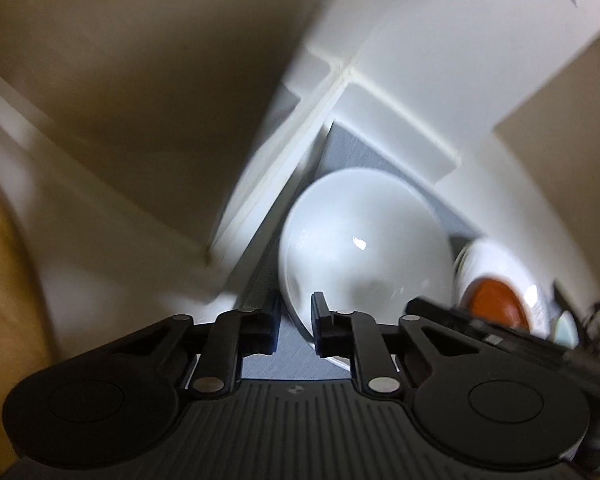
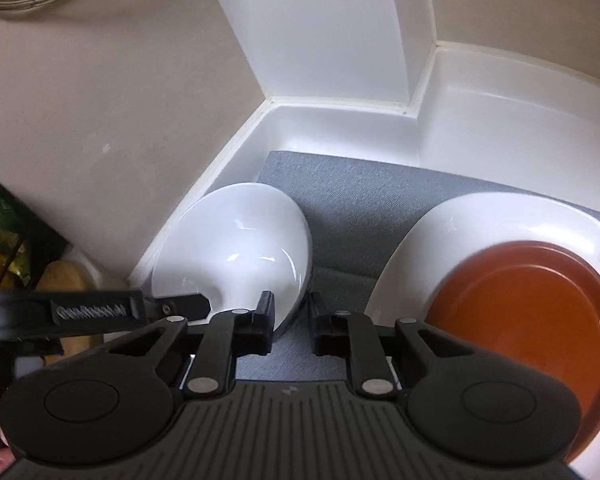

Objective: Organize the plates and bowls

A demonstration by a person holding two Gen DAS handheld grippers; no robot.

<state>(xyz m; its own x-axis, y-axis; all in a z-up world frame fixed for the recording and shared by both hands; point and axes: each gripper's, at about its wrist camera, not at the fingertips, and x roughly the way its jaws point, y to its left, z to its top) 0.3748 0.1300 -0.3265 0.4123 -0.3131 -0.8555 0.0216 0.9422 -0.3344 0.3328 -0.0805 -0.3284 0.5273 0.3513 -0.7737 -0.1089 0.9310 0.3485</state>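
The white bowl (image 2: 236,248) rests tilted on the grey mat (image 2: 352,188), at about 10 o'clock from the right gripper (image 2: 291,320) in the right wrist view, close to the white corner wall (image 2: 340,116). The jaws of the right gripper stand a moderate way open, and the near rim of the bowl passes just between them, the left finger over the inside of the bowl; I cannot tell if the pads touch it. At 3 o'clock lies the white plate (image 2: 432,236) with the brown dish (image 2: 532,320) on it. In the left wrist view, the left gripper (image 1: 296,322) is also open by a similar gap and holds nothing I can see; the bowl rim is at its right finger. I judge the step in hand is taking the white bowl by its rim. The next move calls for closing the right jaws on the rim, then lifting carefully, because the glossy wall may slip.
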